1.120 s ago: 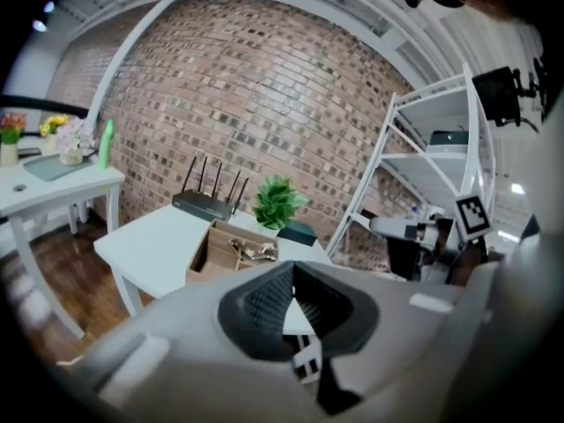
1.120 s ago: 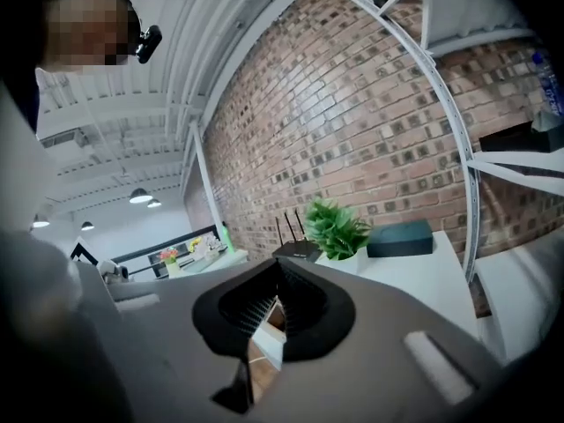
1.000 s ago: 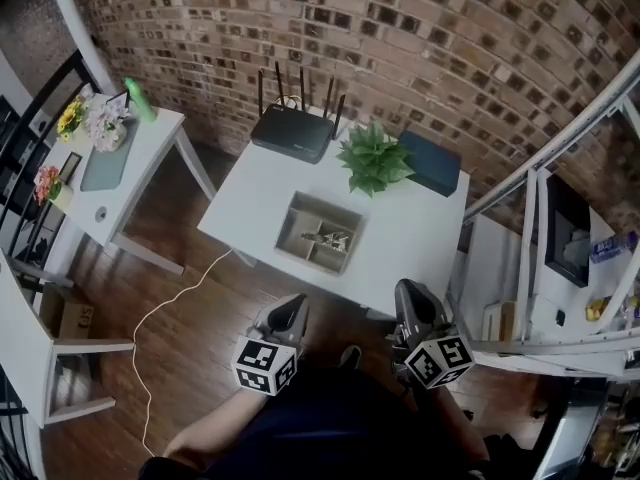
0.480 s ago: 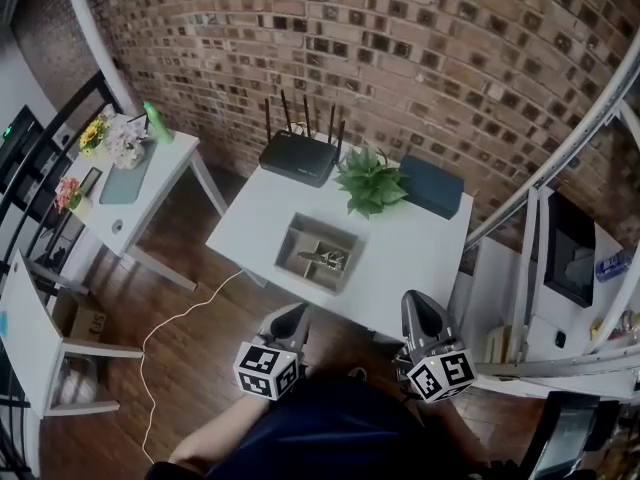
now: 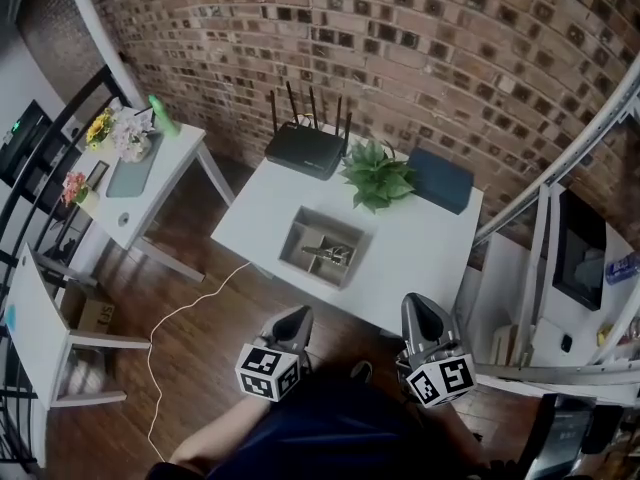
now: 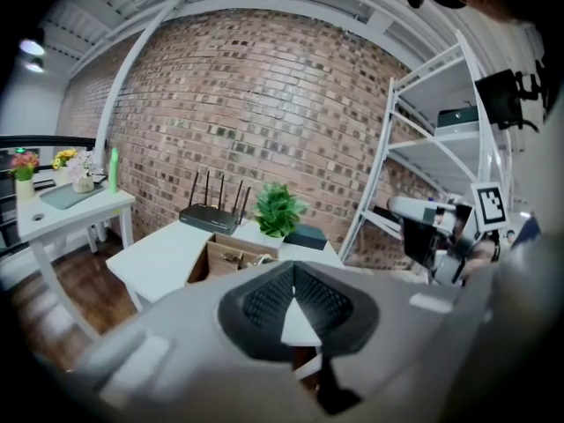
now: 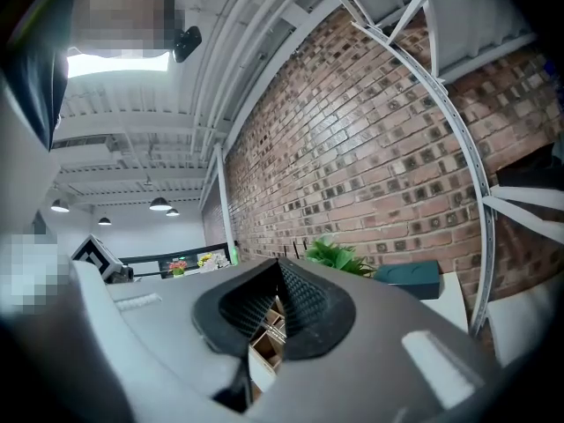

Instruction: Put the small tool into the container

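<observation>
The grey left gripper (image 5: 299, 313) and right gripper (image 5: 414, 301) are both closed on nothing (low, near the person), well apart from the brownish open box (image 5: 298, 236) holding a small metal tool (image 5: 330, 256).

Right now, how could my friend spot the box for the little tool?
Find the white table by the brick wall. The open box sits near its front edge. Only it is open-topped with compartments; the router, plant and dark case stand behind.

Grey left gripper (image 5: 298, 314), matching right gripper (image 5: 415, 302), black-white marker cubes (image 5: 268, 372), navy top (image 5: 330, 436)
</observation>
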{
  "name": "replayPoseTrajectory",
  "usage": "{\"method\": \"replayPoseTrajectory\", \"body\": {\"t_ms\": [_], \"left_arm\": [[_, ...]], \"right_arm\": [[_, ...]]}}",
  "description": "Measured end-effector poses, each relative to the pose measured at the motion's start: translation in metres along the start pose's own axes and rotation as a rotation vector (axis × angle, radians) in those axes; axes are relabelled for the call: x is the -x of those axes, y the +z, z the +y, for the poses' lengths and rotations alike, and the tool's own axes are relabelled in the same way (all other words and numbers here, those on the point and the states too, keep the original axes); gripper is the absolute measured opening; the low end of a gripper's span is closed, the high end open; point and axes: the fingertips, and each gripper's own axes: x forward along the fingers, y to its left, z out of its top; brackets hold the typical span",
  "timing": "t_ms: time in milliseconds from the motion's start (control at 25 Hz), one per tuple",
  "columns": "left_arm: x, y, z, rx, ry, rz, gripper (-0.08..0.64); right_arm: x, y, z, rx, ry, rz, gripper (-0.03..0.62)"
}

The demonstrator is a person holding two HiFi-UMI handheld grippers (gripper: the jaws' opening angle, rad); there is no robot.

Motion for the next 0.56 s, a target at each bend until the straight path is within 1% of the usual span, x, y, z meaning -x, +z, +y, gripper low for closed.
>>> {"method": "replayPoseTrajectory", "body": {"t_ms": [320,560], "left_arm": [[0.0033,-0.0019,0.0038,0.019,0.002,0.002,0.005],[0.004,-0.0025,0.0042,0.003,0.0,-0.003,0.005]], "right_arm": [[-0.0049,-0.0025,0.0065,0.023,0.008,0.011,0.011],[-0.0041,-0.0053,0.01,0.037,0.013,0.013,0.011]]}}
